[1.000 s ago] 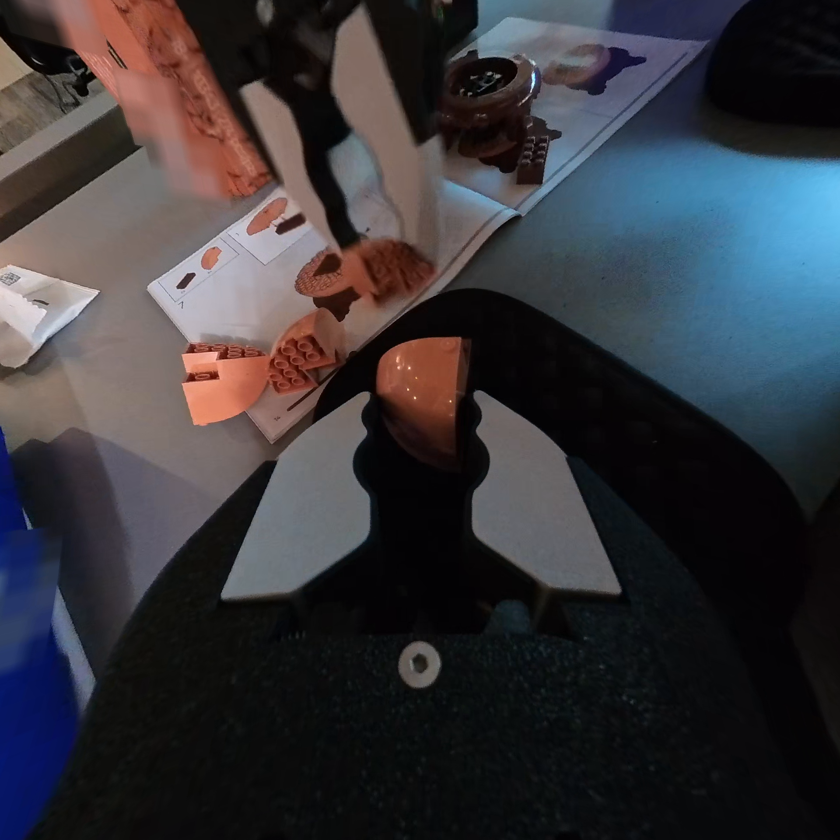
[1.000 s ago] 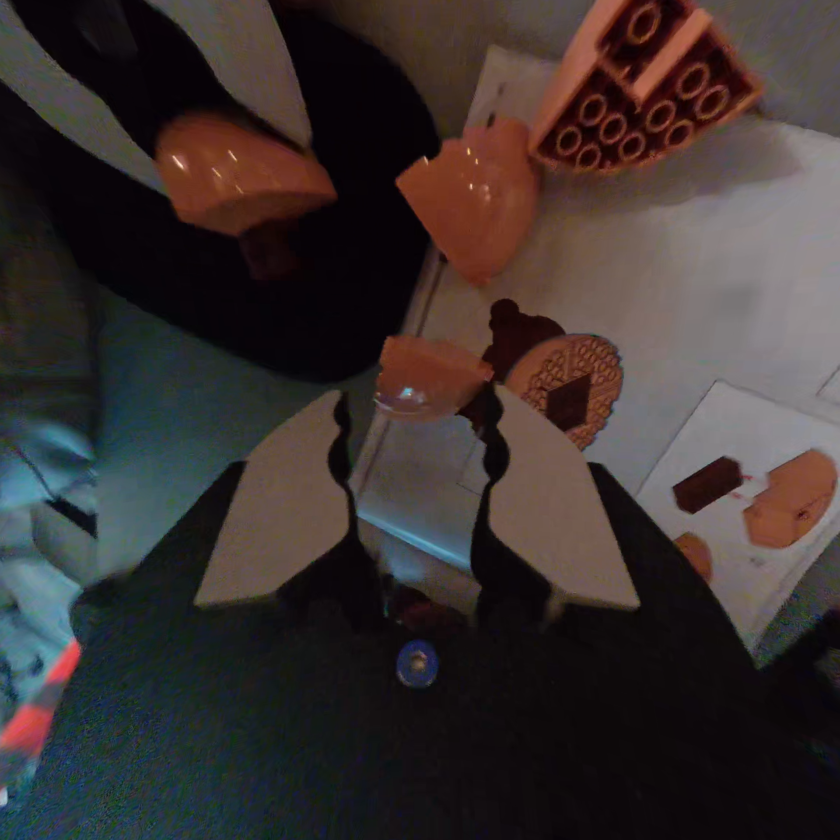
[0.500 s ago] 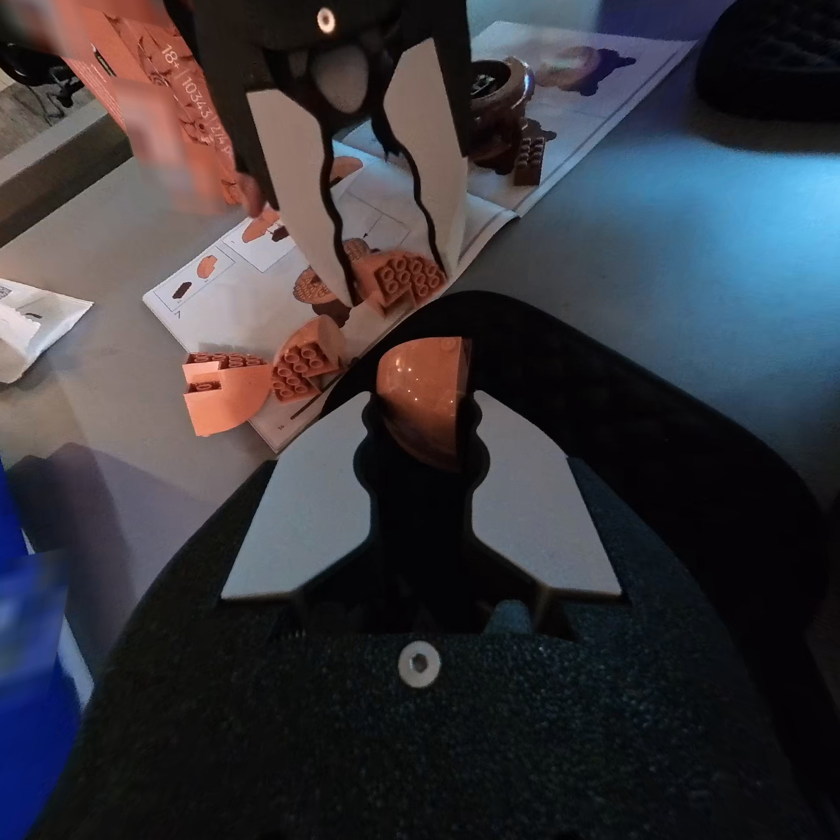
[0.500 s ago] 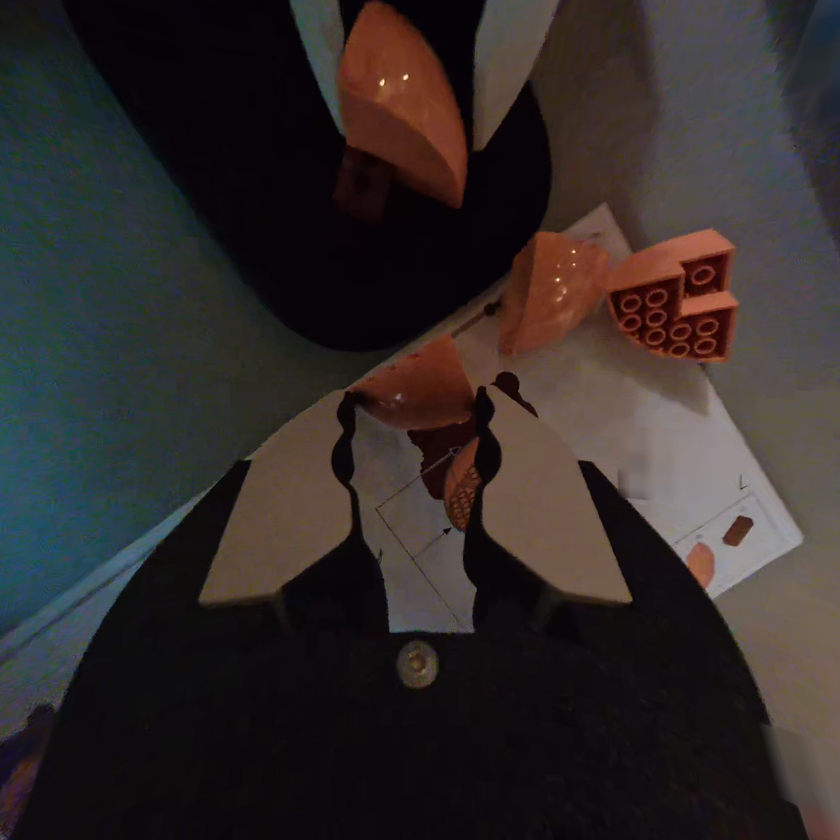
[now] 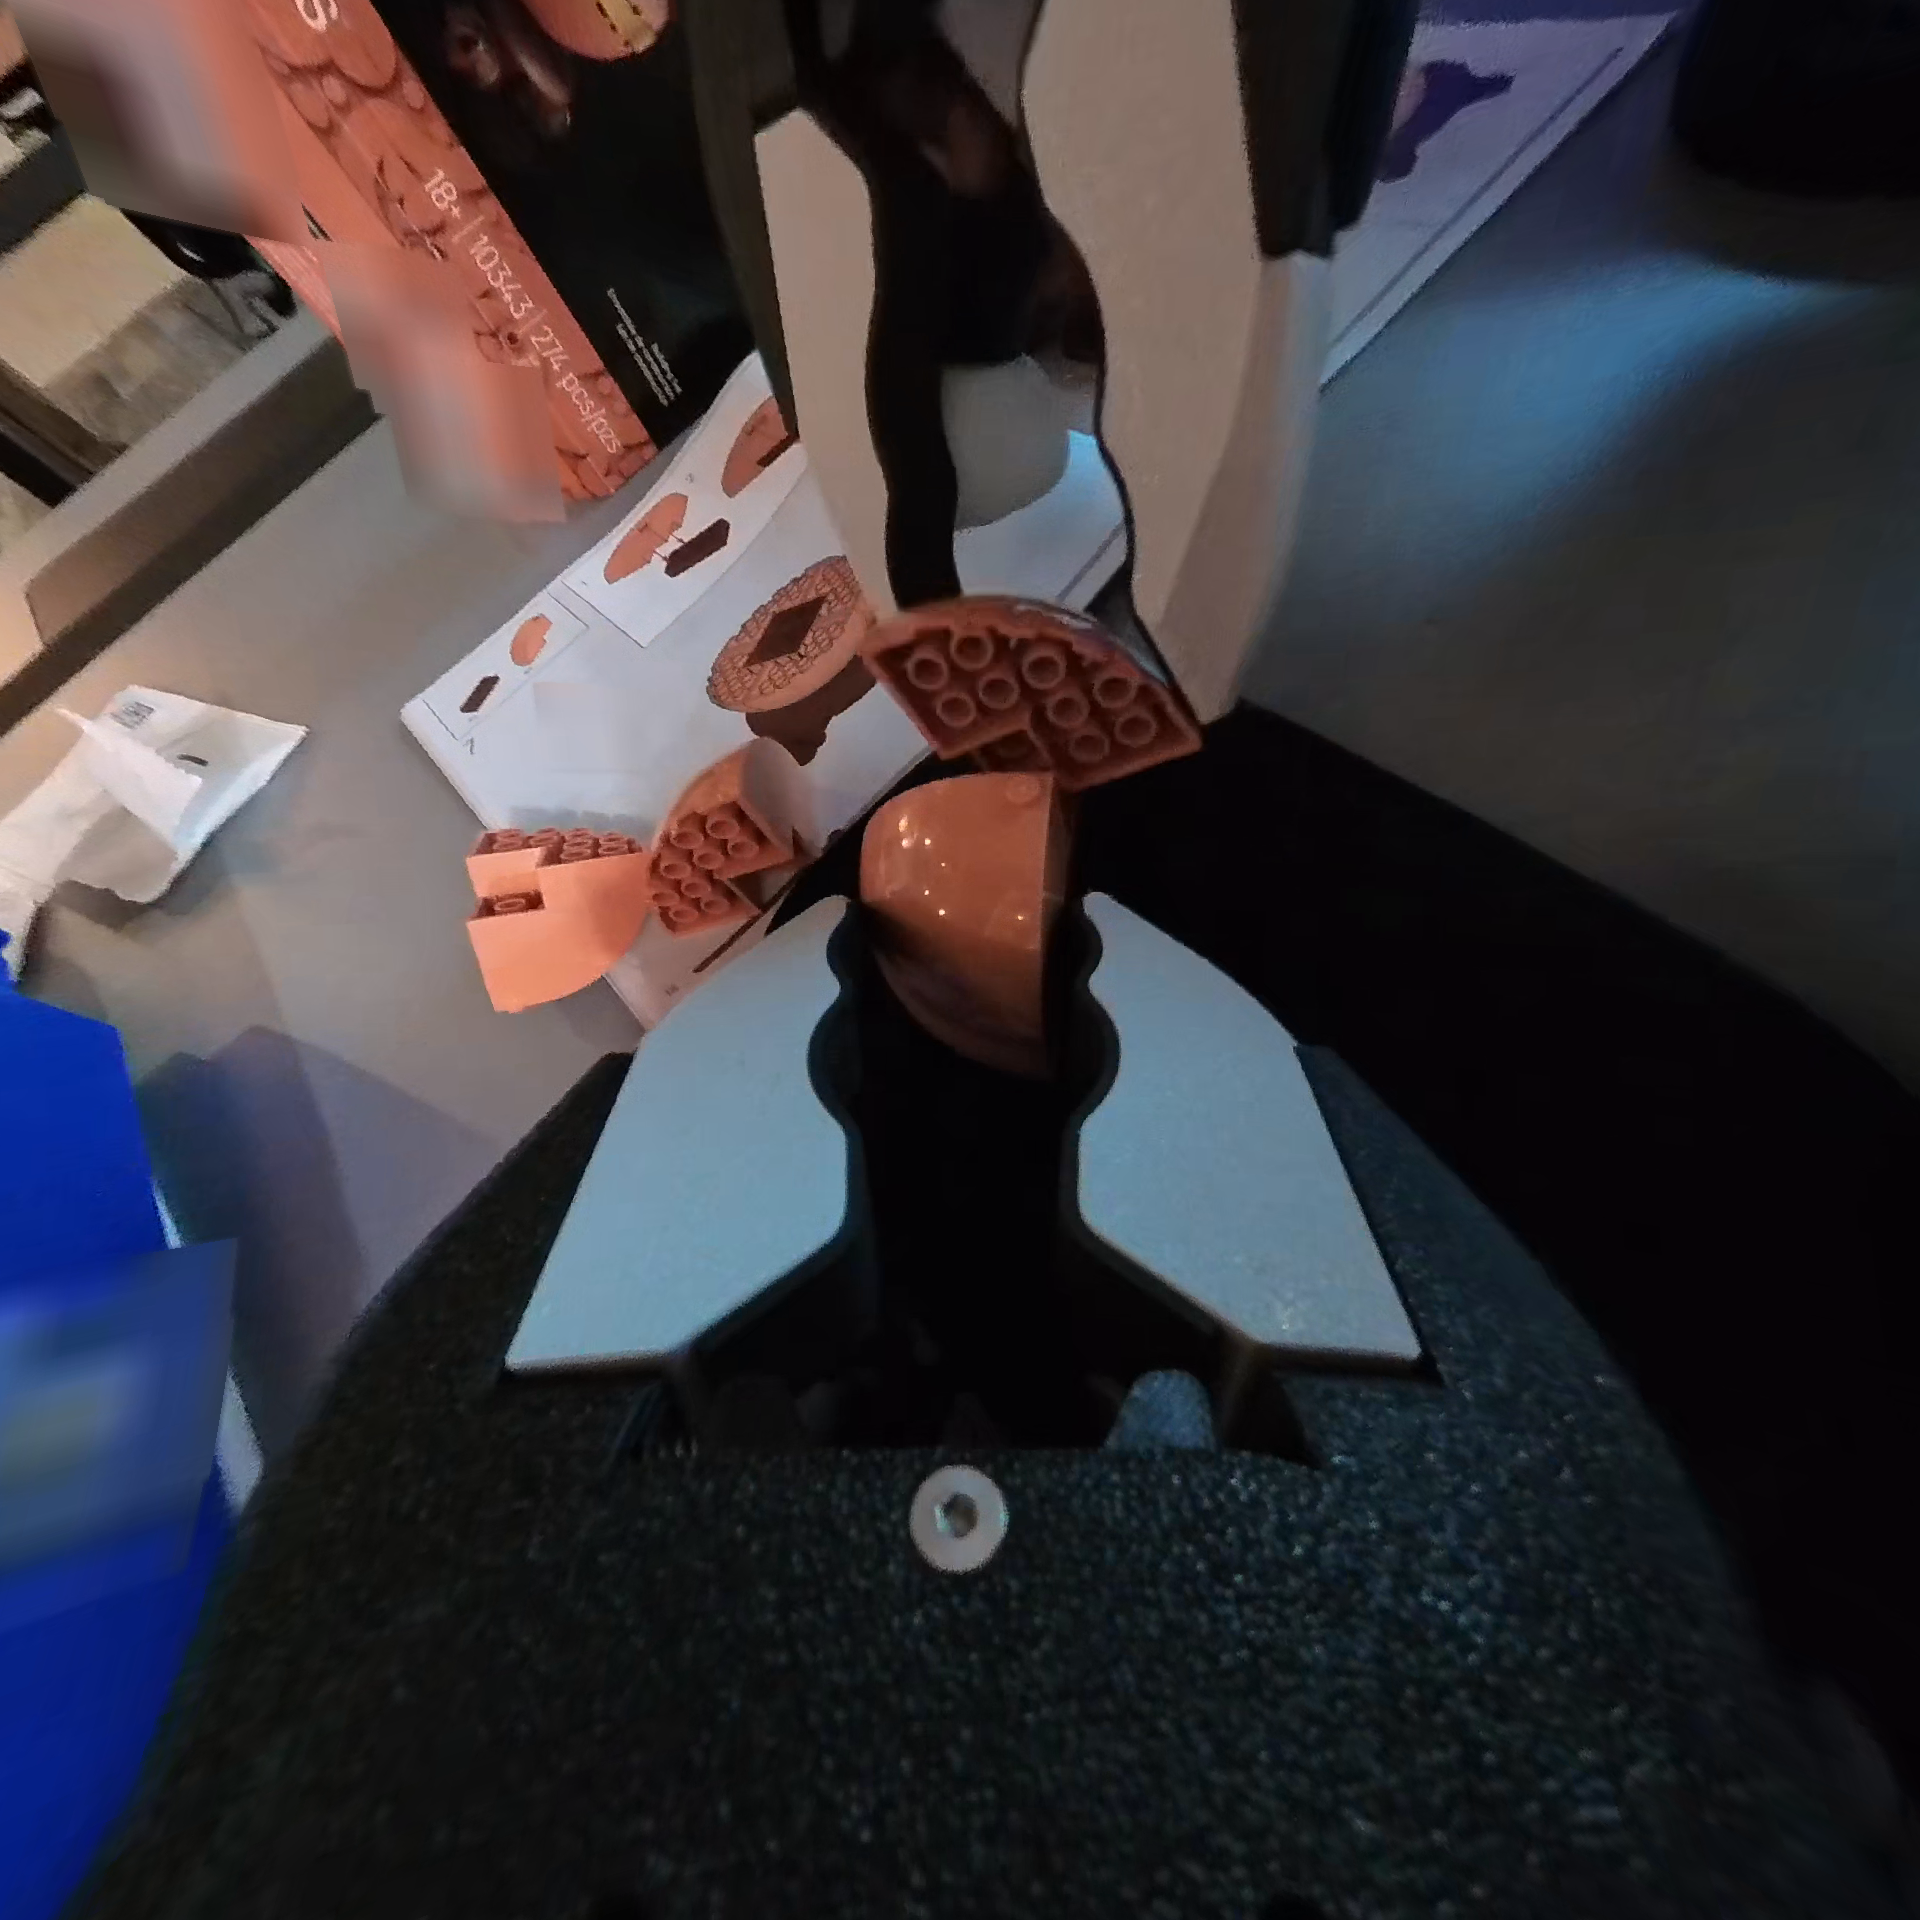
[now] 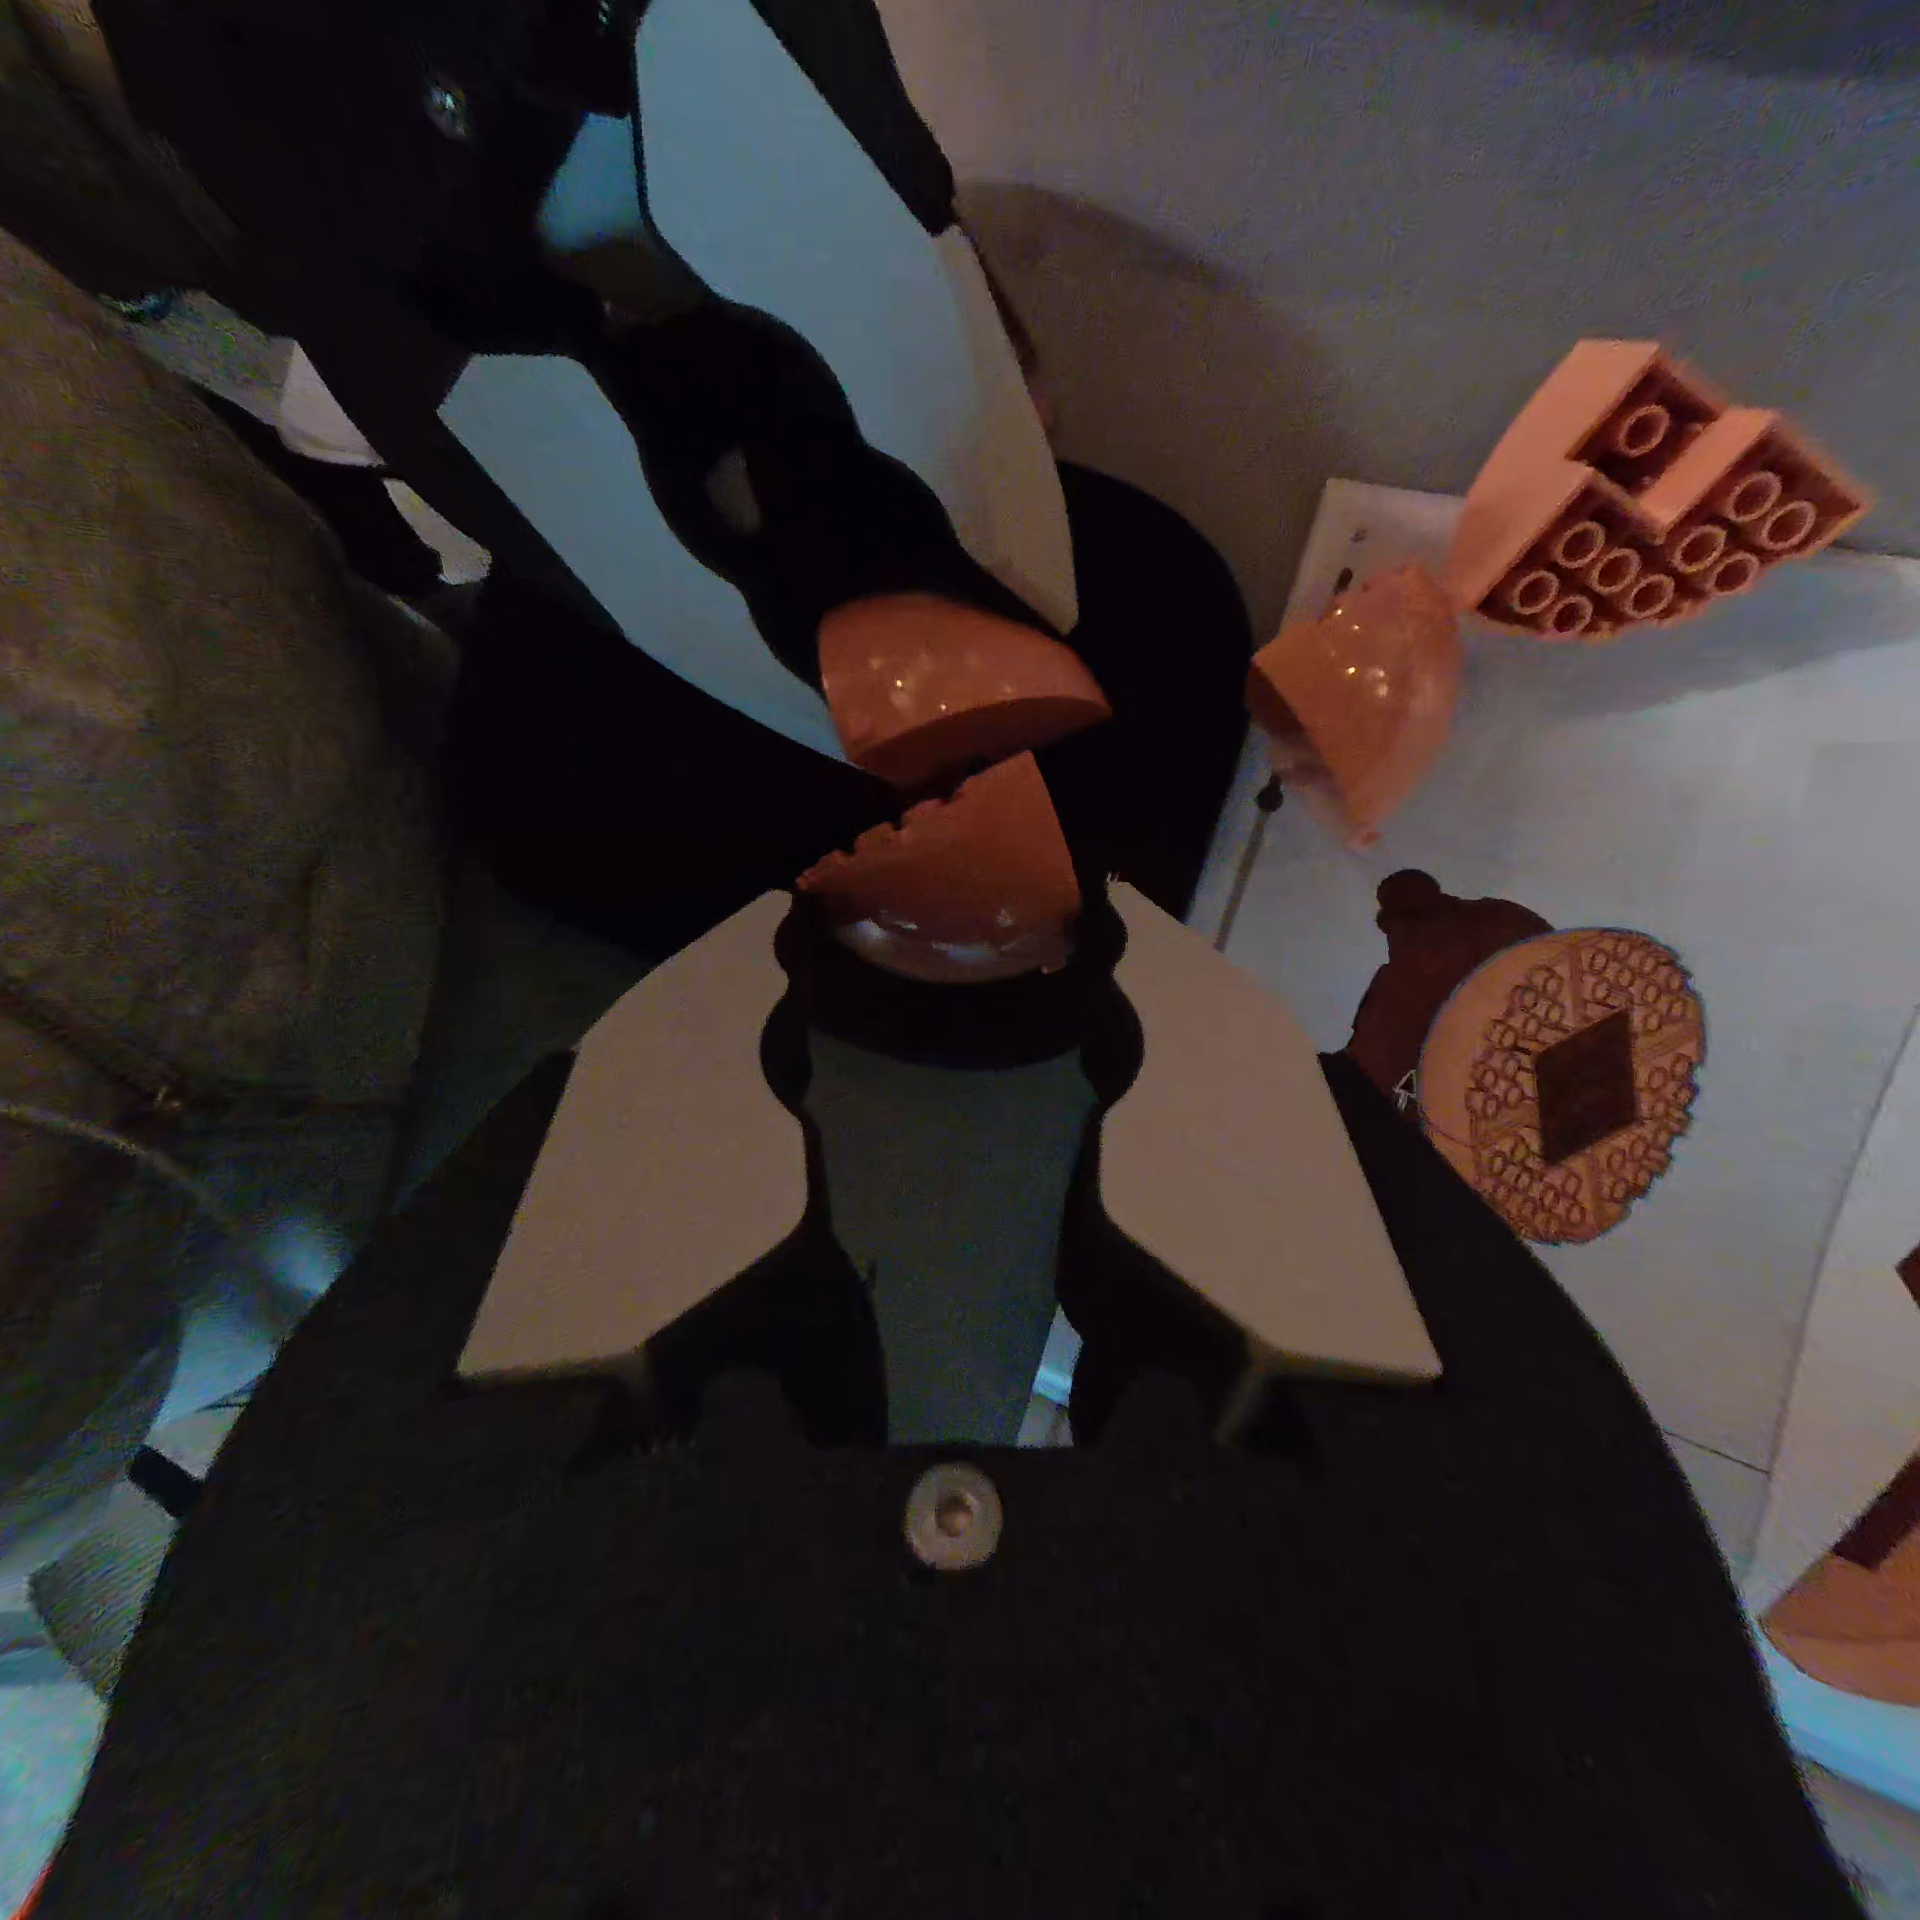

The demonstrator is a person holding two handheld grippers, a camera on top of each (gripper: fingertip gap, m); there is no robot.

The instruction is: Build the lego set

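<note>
- Left gripper (image 5: 961,914): jaws part-way closed, pads clamped on a glossy tan quarter-dome brick (image 5: 961,894), smooth curved face up, flat cut face against the right-hand pad.
- Right gripper (image 6: 940,925): jaws somewhat wider, closed onto a second tan quarter-dome brick (image 6: 951,862), curved side toward the camera, row of studs along its far edge.
- Just beyond the left gripper's brick, the right gripper's brick (image 5: 1029,691) with its hollow tubed underside in view, the corners of the two bricks close together; contact cannot be told.
- Same meeting in the right wrist view: left gripper's brick (image 6: 956,675) directly above the studded edge, only a thin dark line between.
- Under both, a dark rounded pad (image 5: 1507,935) on the grey table (image 5: 1610,520).
- Beside the pad, an open instruction booklet (image 5: 582,665) with printed build steps.
- On the booklet's near corner, a loose quarter-dome brick (image 5: 717,852), underside up; touching it on the table, a notched tan corner brick (image 5: 540,935).
- Farther left, a torn white paper bag (image 5: 135,800).
- Farthest back, an orange and black product box (image 5: 499,260) standing upright.
</note>
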